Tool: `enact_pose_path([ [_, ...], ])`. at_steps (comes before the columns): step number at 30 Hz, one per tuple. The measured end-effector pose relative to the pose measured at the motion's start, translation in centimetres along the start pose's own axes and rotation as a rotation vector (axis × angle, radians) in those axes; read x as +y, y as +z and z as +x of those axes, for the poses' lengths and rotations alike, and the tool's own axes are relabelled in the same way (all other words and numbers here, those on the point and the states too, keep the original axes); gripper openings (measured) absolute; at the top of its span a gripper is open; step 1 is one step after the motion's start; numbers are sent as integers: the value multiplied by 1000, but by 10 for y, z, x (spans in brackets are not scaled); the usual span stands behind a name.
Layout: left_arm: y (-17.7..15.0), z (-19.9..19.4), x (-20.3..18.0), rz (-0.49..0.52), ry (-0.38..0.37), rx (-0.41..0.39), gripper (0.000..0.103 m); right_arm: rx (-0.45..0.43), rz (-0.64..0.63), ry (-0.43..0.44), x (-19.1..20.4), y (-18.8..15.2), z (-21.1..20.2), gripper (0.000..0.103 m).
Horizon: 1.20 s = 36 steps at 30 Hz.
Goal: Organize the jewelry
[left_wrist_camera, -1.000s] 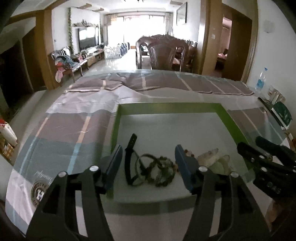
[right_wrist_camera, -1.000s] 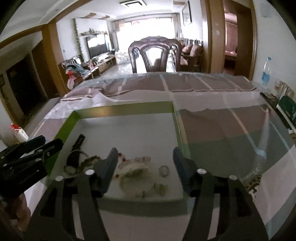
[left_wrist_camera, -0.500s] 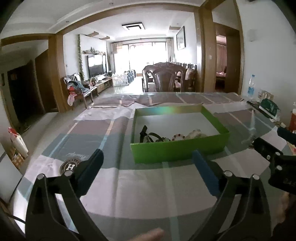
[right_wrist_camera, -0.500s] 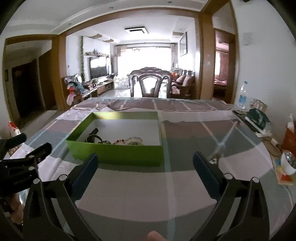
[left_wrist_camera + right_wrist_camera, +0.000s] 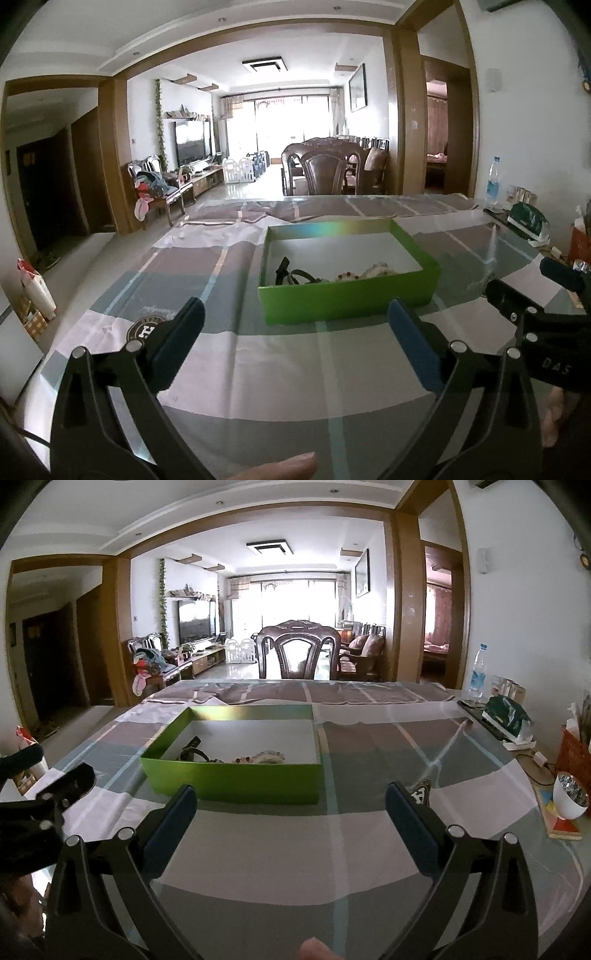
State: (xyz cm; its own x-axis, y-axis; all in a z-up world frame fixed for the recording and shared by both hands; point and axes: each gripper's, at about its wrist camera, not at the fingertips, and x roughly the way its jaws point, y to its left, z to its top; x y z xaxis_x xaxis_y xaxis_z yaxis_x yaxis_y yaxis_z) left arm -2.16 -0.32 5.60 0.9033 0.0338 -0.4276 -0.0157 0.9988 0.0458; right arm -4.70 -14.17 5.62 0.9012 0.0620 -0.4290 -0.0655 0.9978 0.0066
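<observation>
Each wrist camera sits just behind its own claw, looking forward and slightly down along the spread fingers across the checked tablecloth (image 5: 280, 354). Both views share the green box (image 5: 347, 299) ahead and the dining chair (image 5: 299, 653) beyond; each catches the other claw at its edge.
</observation>
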Motion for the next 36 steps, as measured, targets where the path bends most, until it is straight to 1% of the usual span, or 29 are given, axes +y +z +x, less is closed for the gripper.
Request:
enact_pose_path([
  [7,0,2,0,0,-4,7,99,-8,-13,-2,6,1,-5,99],
  [18,-1,9,-1,2,1,24,99,7,-24,14,11,3,-2,99],
  [36,-4,12,-3,5,-8,32,99,20,-24,7,7,-3,4,99],
])
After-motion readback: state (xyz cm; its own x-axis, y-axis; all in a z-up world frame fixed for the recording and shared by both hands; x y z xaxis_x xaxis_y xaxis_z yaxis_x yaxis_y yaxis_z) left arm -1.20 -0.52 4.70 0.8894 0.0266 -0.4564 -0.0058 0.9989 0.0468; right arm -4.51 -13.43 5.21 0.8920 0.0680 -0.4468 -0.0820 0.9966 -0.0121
